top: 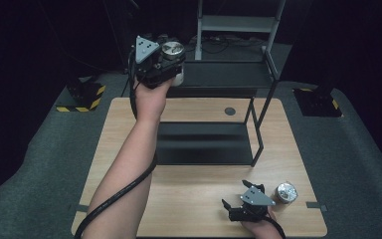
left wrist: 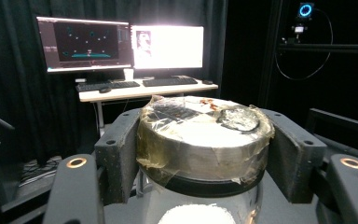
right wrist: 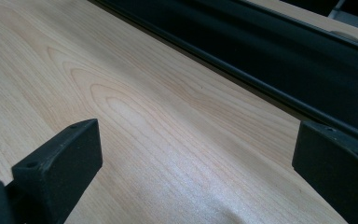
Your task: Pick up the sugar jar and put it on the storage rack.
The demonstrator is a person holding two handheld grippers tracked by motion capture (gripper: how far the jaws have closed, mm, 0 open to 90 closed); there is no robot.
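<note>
My left gripper (top: 165, 59) is raised high over the back left of the table, shut on a round tin (top: 172, 49) with a silver lid. In the left gripper view the tin (left wrist: 200, 149) is wrapped in crinkled clear film, and both black jaws press on its sides. My right gripper (top: 235, 194) rests low at the table's front right, open, with nothing between its jaws. A second silver-topped tin (top: 286, 192) stands on the table just to its right. In the right gripper view the right gripper (right wrist: 200, 158) has bare wood between its jaws.
A black metal shelf rack (top: 204, 144) stands on the middle of the wooden table (top: 124, 129), its upper shelf (top: 224, 74) at the back. Its lower edge (right wrist: 279, 60) crosses ahead of the right gripper. Two lit monitors (left wrist: 121, 42) on a desk lie beyond the held tin.
</note>
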